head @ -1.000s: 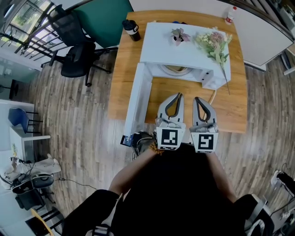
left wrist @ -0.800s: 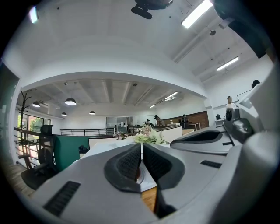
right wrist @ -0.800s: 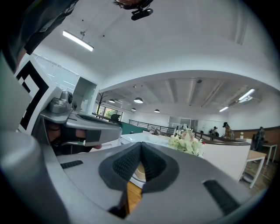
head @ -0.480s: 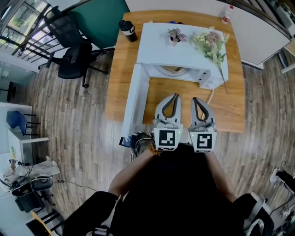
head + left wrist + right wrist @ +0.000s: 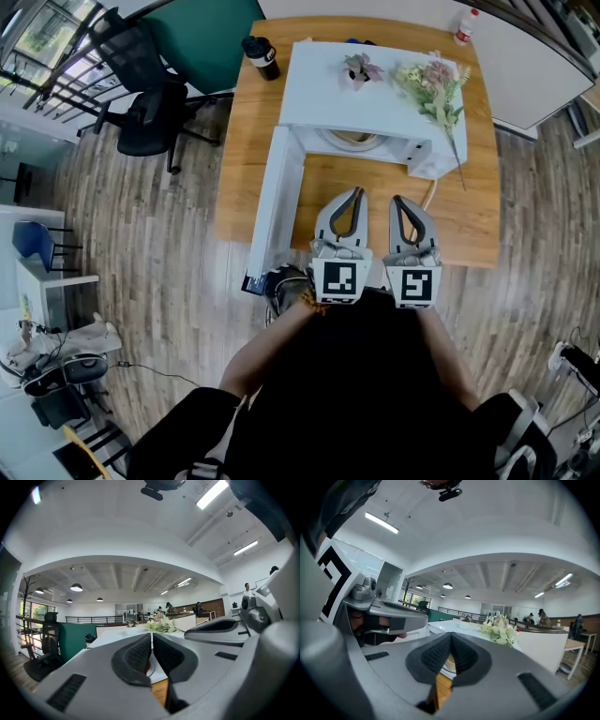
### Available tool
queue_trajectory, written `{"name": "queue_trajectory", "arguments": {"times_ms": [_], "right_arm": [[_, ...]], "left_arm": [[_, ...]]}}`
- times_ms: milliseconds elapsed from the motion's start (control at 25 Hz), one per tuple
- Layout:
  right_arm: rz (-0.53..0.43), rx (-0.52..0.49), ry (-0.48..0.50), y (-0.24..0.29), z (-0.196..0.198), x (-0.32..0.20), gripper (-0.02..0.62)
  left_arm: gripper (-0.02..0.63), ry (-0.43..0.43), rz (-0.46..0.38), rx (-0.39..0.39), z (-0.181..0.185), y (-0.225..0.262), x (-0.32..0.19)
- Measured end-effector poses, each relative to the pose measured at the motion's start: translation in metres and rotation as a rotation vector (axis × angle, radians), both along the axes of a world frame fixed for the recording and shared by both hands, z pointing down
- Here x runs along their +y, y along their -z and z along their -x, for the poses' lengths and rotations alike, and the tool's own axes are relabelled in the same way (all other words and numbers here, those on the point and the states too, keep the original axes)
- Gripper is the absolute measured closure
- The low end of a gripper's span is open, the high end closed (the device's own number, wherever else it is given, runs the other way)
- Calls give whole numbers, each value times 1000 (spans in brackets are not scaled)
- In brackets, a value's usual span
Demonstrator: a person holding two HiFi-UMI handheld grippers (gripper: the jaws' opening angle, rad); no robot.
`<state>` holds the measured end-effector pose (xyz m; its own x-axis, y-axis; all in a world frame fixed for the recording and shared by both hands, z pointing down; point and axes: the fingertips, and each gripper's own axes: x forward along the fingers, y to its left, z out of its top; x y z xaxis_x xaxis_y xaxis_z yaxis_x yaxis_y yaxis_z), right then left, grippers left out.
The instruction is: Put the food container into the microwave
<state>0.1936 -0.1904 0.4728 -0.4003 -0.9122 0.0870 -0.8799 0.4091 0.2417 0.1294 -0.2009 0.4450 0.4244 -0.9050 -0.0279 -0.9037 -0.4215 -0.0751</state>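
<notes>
Microwave door [image 5: 274, 202] swung open at left, past bench [image 5: 466, 227] edge. Left tool [image 5: 357, 193] clenched, empty, facing cavity. Food container [image 5: 355, 142] inside microwave [image 5: 375, 98]. Right tool [image 5: 398, 201] just beside left tool, clenched, empty. Flowers [image 5: 433, 89] lie on microwave top

Grippers side by side, level.
Left gripper [image 5: 355, 193] and right gripper [image 5: 400, 201] point far, jaws together, nothing between them.

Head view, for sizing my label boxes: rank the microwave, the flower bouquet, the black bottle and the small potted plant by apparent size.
1. microwave
2. flower bouquet
3. black bottle and small potted plant: these look about alike, so I won't rank them against each other.
</notes>
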Motion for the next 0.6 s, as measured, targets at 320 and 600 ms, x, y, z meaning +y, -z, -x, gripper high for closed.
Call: {"name": "queue_trajectory", "arguments": {"times_ms": [320,600], "right_arm": [[15,-54,-21,0,1,0,592],[1,-22,-9,1,0,2,592]], "left_arm": [[574,2,14,4,2,-2,1],[574,4,-5,18,1,1,3]]}}
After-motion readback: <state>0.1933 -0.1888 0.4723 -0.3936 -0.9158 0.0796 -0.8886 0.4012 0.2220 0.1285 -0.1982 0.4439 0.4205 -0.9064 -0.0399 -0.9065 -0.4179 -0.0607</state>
